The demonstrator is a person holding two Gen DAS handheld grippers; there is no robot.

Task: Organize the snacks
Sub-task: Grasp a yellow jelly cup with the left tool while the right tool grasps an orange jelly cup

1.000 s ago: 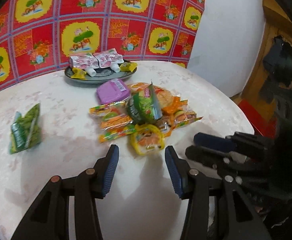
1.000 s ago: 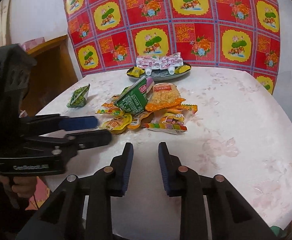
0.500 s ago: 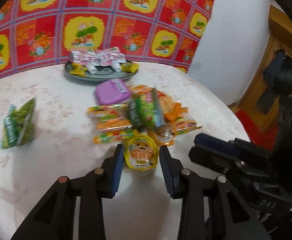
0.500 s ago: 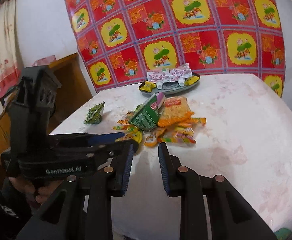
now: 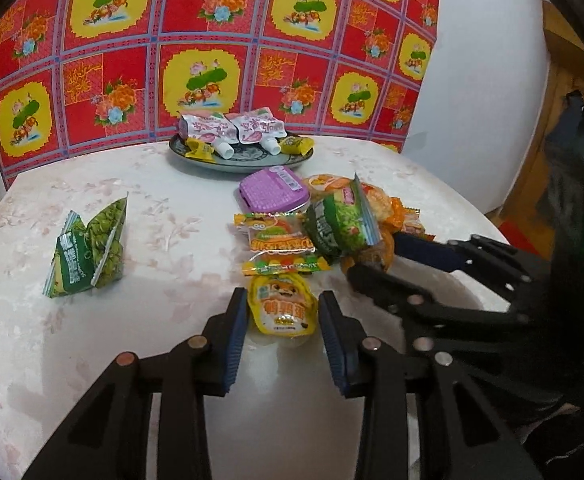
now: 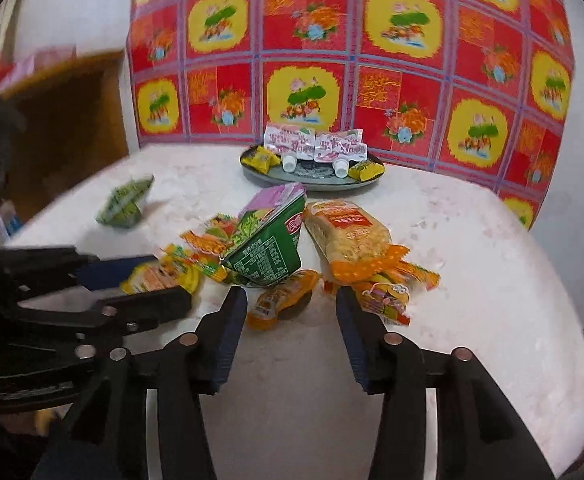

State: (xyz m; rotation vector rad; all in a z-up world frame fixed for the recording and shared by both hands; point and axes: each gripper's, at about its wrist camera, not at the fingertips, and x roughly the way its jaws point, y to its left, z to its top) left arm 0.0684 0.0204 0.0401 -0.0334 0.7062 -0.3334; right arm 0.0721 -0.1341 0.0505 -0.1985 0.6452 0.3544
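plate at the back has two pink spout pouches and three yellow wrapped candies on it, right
Not quite. The plate holds the two pink spout pouches but only two yellow wrapped candies, one at each end. The right wrist view shows it clearly.

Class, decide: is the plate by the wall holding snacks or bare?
Holding snacks: two pink pouches and yellow packets lie on the plate.
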